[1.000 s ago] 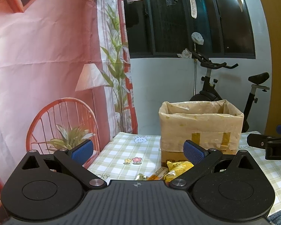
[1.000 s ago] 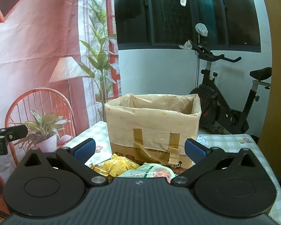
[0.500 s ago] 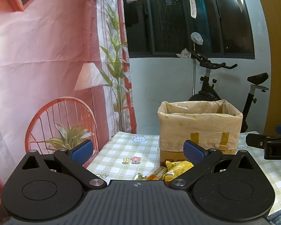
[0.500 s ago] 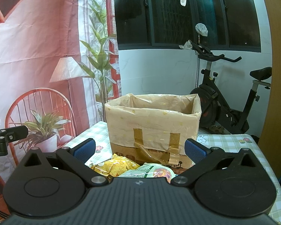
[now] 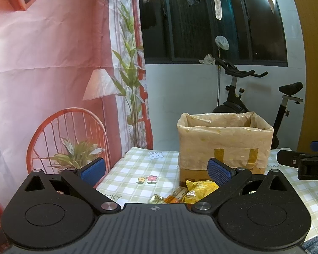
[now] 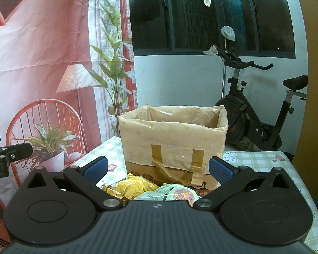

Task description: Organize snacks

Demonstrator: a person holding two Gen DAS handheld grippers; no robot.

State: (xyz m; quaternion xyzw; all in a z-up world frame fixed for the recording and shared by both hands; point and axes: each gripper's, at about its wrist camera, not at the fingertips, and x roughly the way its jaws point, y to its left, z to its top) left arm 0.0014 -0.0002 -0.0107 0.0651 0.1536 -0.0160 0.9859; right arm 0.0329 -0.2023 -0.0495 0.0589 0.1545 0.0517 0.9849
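Right, in the left wrist view the left gripper [image 5: 155, 170] hovers over the checked bench [image 5: 127, 182], jaws spread wide and holding nothing. The snacks sit low and right of centre: a yellow packet [image 5: 201, 187] just inside the right jaw, an orange bar [image 5: 177, 194] beside it, and a small gold-wrapped piece [image 5: 155, 199] nearest the camera body. Behind them stands the lined cardboard box [image 5: 224, 141], open-topped.

Over to the right wrist view: the right gripper [image 6: 156, 170] is also wide open and empty. Here the yellow packet [image 6: 130, 187] and a green-and-white bag [image 6: 169, 192] lie almost dead centre below the jaws, the box [image 6: 172, 141] straight ahead. My call is the right gripper has the squarer line; a downward tilt onto the bag comes first.
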